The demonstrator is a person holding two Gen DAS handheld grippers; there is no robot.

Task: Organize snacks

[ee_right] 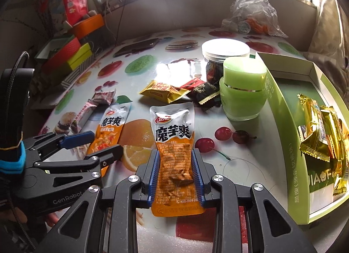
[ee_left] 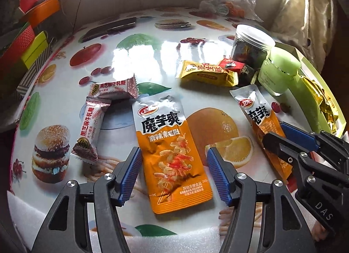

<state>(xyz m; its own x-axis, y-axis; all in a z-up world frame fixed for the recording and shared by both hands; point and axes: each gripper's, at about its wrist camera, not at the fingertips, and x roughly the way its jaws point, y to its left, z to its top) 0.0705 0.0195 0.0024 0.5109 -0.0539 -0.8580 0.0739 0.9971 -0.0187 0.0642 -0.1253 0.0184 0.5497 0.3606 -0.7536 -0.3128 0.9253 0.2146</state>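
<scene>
Black left tool and right tool, ribbed blue pads, silver screws, white "GenRobot" lettering

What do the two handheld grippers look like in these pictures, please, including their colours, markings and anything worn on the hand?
Both are black plastic scissor-like frames with silver rivets and ribbed blue pads on the jaws. The left gripper carries "GenRobot" lettering on its body, with a braided black cable behind it and a blue cuff with a black sleeve at the wrist. The right gripper shows the letters "DAS" on one arm.
</scene>
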